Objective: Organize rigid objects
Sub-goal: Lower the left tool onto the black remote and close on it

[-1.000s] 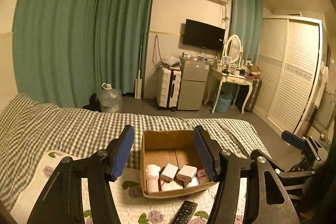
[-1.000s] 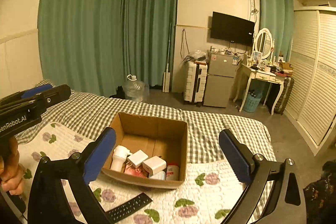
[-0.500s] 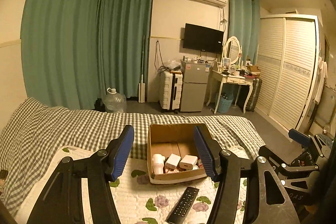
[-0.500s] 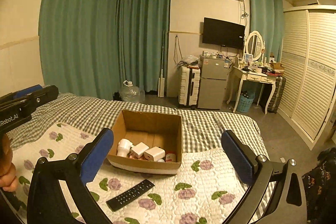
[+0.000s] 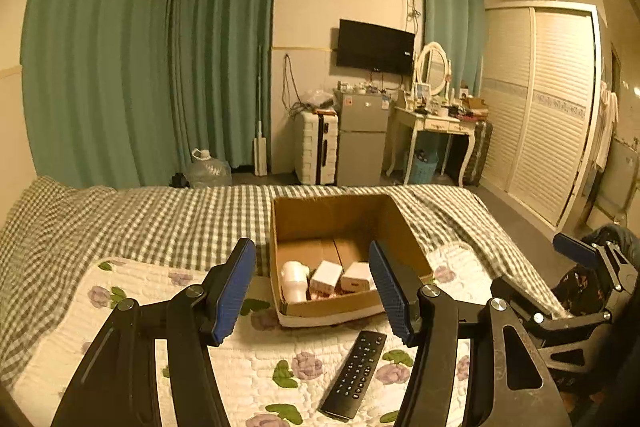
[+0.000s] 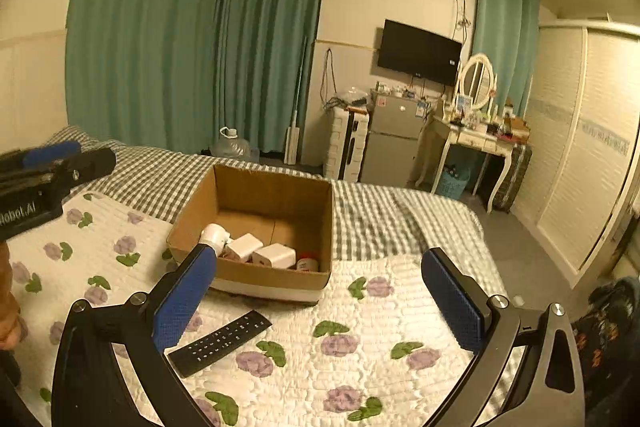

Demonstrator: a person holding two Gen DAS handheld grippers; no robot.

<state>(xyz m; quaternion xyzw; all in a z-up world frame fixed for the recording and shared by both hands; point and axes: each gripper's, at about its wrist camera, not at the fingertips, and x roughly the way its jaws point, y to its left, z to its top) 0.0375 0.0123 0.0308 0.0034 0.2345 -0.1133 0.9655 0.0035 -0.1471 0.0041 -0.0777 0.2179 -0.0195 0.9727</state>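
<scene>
- Your left gripper (image 5: 312,287) hung above the quilt with its blue-padded jaws set wide and nothing between them; through the gap you looked at the cardboard box (image 5: 408,239).
- Your right gripper (image 6: 320,299) was spread wider, also empty, and hovered over the flowered quilt (image 6: 360,367).
- The cardboard box sat open on the bed, partly on the quilt and partly on the checked bedspread (image 5: 160,215).
- Inside it, near the front wall, lay a white round-topped bottle (image 5: 294,277), a white charger block (image 5: 327,277) and a second white block (image 5: 357,277), packed closely side by side.
- From the right wrist view you could also see a small red-and-white container (image 6: 307,263) in the box's front right corner, just beside the second block.
- A black remote control (image 6: 220,343) lay on the quilt outside the box, just in front of it, lying at a slant, with its buttons up.
- The remote was touched by neither gripper; in the left wrist view it lay low, near your left gripper's right finger.
- At the far wall stood green curtains (image 6: 180,27), a television (image 5: 375,47), a small fridge (image 5: 362,139) and a dressing table with an oval mirror (image 5: 431,67).
</scene>
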